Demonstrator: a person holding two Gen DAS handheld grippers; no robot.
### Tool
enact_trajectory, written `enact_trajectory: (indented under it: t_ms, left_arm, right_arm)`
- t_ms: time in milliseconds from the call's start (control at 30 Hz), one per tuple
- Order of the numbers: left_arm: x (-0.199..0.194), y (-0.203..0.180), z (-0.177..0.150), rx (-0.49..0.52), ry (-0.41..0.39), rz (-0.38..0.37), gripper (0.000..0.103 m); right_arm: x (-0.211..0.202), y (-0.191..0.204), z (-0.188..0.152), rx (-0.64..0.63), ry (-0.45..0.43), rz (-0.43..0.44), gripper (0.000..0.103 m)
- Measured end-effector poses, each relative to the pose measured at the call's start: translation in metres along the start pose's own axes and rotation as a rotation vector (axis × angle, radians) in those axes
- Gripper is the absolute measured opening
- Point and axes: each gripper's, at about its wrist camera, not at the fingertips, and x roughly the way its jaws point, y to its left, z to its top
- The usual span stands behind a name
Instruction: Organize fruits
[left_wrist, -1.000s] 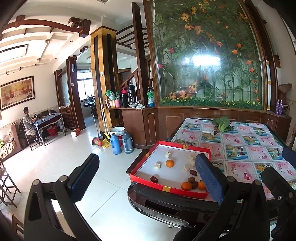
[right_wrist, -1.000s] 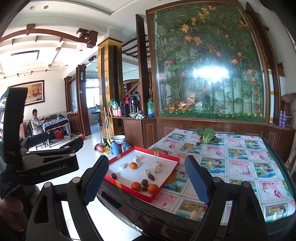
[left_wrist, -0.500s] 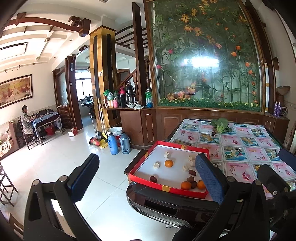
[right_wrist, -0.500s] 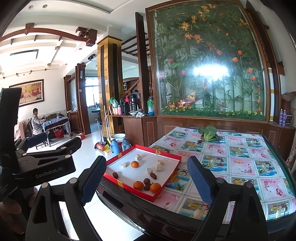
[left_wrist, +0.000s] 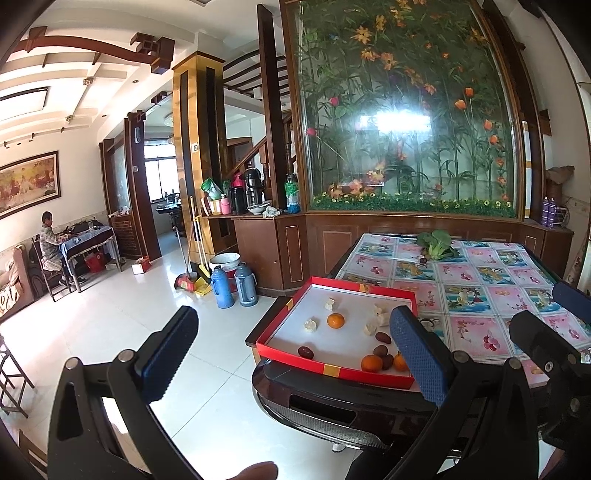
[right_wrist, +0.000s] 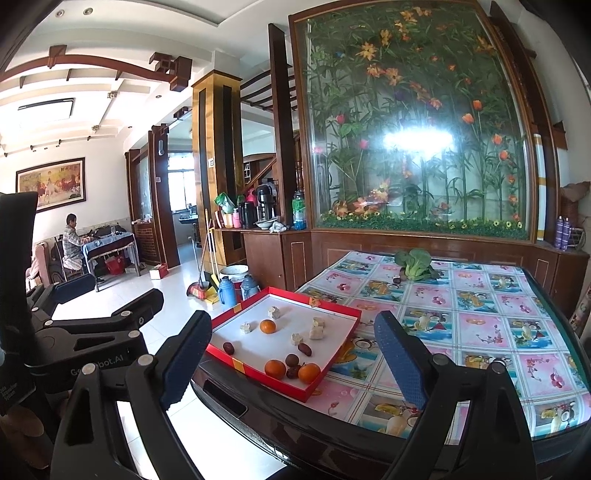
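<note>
— Where does the fruit sit?
— In the red tray (right_wrist: 334, 363) at the table's (right_wrist: 480, 332) near corner: oranges (right_wrist: 275, 368), dark dates (right_wrist: 305, 349), pale chunks (right_wrist: 316, 332).
— And the grippers?
— Left gripper (left_wrist: 291, 354) and right gripper (right_wrist: 291, 358) both gape, empty, short of the tray.
— How would an orange handle?
— Likely light, firm, prone to rolling — best pinched across its middle. The chunks look crumbly.
</note>
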Motion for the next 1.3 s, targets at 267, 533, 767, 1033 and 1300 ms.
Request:
enact_trajectory:
  t_ms: [267, 533, 767, 1033, 1300]
  left_arm:
    - [0.001, -0.002, -0.005, -0.001, 0.006, -0.014, 0.103]
    - [0.002, 0.001, -0.008, -0.03, 0.013, -0.053, 0.103]
    - [0.001, 0.008, -0.011, -0.061, 0.012, -0.075, 0.103]
    - [0.002, 0.018, -0.014, -0.079, 0.001, -0.058, 0.103]
    - [0.004, 0.024, -0.018, -0.093, 0.007, -0.043, 0.103]
  right_arm:
    - [0.002, -0.001, -0.005, 0.001, 0.007, -0.014, 0.09]
    - [0.004, 0.0, -0.006, -0.004, 0.019, -0.013, 0.09]
    - [0.005, 0.001, -0.009, -0.008, 0.024, -0.005, 0.09]
    - [0.006, 0.002, -0.013, -0.01, 0.027, -0.002, 0.09]
    - [0.008, 0.003, -0.015, -0.016, 0.034, 0.001, 0.09]
